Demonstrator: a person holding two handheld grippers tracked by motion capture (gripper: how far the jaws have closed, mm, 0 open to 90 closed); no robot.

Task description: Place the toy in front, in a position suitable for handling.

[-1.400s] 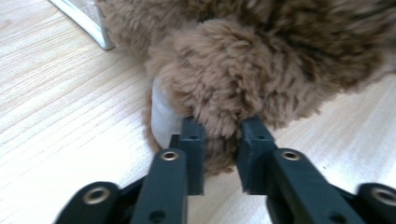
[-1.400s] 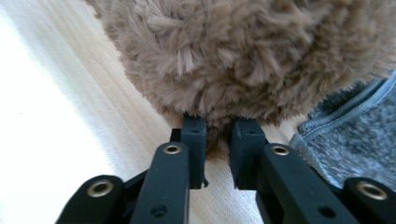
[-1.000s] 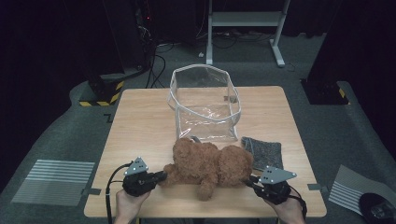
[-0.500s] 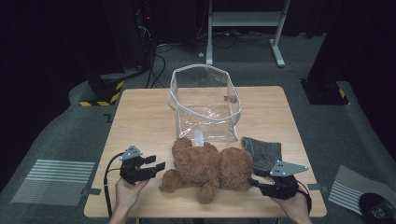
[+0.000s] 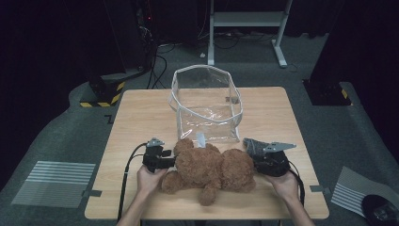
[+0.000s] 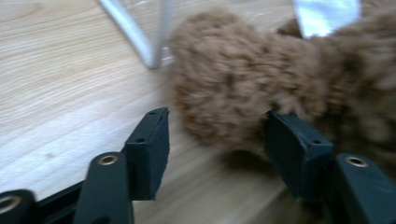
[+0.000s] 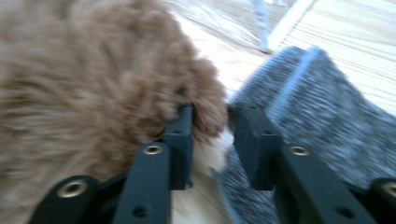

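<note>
Teddy bear lying on desk before clear bag. Left tongs apart around a limb, just opened. Right tongs closing on fur beside grey cloth; risk: snagging cloth or slipping off.

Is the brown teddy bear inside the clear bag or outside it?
Outside. The teddy bear lies on the table in front of the clear bag, which stands open and looks empty.

bear — brown | cloth — grey | tongs — black
</note>
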